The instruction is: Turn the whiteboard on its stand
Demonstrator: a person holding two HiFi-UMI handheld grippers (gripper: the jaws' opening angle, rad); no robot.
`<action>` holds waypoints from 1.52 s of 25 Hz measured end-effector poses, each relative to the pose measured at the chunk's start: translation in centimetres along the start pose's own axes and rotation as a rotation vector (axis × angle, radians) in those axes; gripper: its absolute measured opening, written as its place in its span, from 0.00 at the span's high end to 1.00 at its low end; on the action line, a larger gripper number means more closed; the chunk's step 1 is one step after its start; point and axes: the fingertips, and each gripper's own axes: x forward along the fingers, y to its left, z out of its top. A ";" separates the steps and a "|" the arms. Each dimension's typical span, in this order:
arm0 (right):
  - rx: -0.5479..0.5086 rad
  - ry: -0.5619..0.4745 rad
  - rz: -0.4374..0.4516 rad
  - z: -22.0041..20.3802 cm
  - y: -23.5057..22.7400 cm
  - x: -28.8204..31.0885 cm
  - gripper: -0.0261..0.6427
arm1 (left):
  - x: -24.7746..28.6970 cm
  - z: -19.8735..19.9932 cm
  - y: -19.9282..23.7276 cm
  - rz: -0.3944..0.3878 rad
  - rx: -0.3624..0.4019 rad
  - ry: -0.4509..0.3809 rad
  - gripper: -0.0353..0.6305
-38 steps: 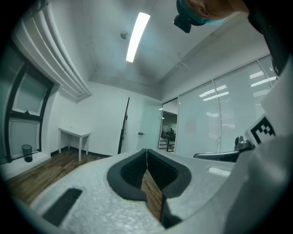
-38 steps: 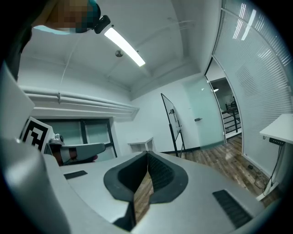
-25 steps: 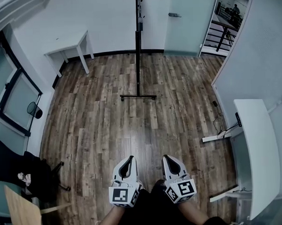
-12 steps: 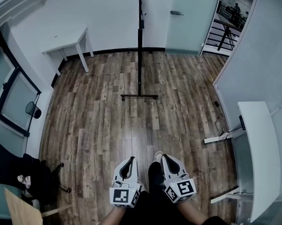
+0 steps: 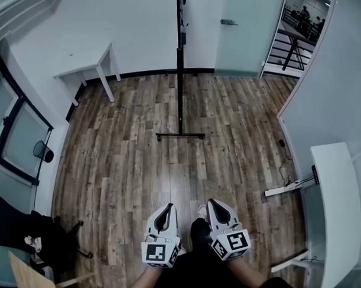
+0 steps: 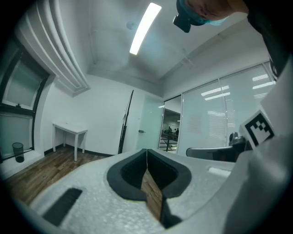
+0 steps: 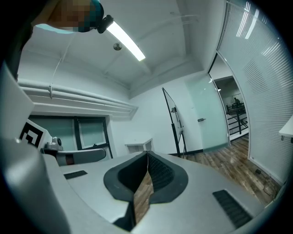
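The whiteboard on its black stand (image 5: 179,64) is seen edge-on at the far end of the room, its foot bar (image 5: 180,136) flat on the wood floor. It also shows as a thin dark line in the left gripper view (image 6: 126,121) and as a leaning frame in the right gripper view (image 7: 173,121). My left gripper (image 5: 165,210) and right gripper (image 5: 216,205) are held side by side near my body, well short of the stand. Both are shut with nothing between the jaws.
A small white table (image 5: 86,64) stands against the far wall at the left. A glass door (image 5: 247,26) lies beyond the stand. A white desk (image 5: 333,212) runs along the right, with cables on the floor beside it. A dark chair (image 5: 36,234) sits at the lower left.
The view has shifted forward: the stand's foot and the far wall sit slightly lower and nearer in the head view. A foot shows between the grippers, which hold their pose.
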 end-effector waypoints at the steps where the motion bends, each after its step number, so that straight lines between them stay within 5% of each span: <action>1: 0.002 -0.001 0.001 0.4 -0.7 1.1 0.94 | 1.3 0.2 0.3 0.004 0.001 0.002 0.92; 17: 0.004 0.006 0.041 5.7 -15.4 14.8 0.94 | 21.2 2.4 1.7 0.072 -0.005 0.007 0.92; 38: 0.008 0.006 0.033 8.9 -23.7 27.9 0.94 | 37.9 3.7 6.8 0.075 0.003 0.004 0.92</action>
